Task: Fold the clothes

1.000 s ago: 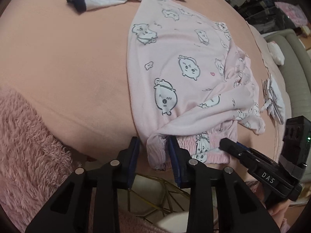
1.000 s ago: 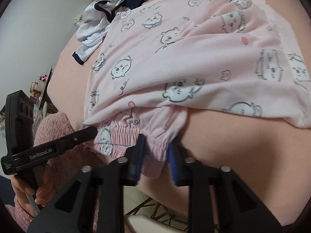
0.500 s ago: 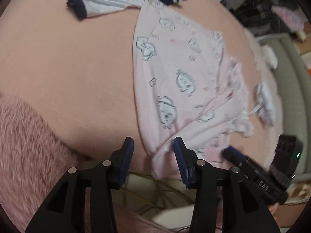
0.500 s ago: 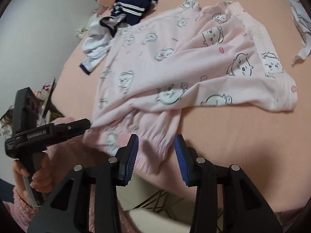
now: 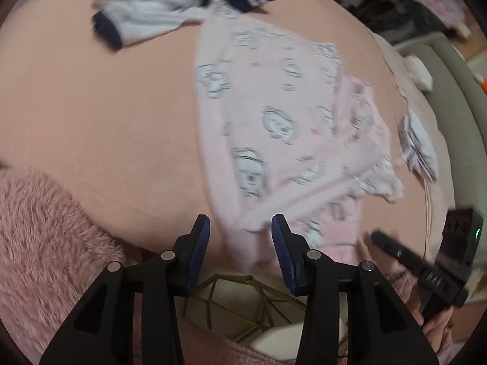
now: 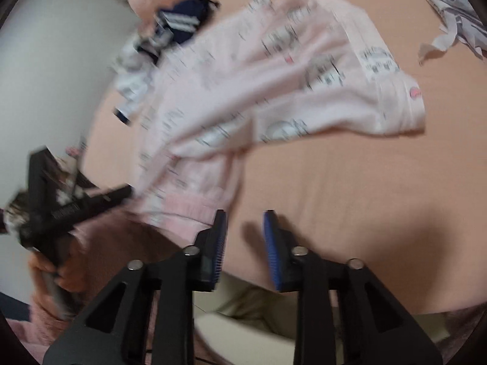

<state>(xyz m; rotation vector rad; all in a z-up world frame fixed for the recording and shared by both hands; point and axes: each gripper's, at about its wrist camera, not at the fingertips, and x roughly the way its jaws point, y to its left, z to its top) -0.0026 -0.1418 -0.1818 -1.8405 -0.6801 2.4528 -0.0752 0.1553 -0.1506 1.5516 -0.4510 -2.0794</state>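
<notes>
1. The pink printed garment (image 5: 274, 127) lies spread on the peach-coloured bed (image 5: 100, 115), one part doubled over another. Its gathered waistband hangs at the near edge of the bed, and a cuffed end (image 6: 392, 97) reaches out to the right side.
2. The left gripper (image 5: 240, 243) holds its fingers wide apart. The waistband corner sits in the gap between them, but they are not pressing on it.
3. The right gripper (image 6: 245, 237) is also spread open with nothing in it, over bare sheet just to the right of the waistband.
4. Both views are smeared, so I cannot tell how neat the folded layers are.
5. With no grip on it, the waistband at the edge could slide off the bed and drag the rest out of shape.
6. A close of the left fingers here might catch only the top layer, and the fold underneath would peel open when lifted.
7. The white and navy garment (image 5: 158, 3) touches the far end of the pink one, so a pull or fold toward it could snag it.
8. The soft fabric will sag and bunch if lifted by one corner alone.
</notes>
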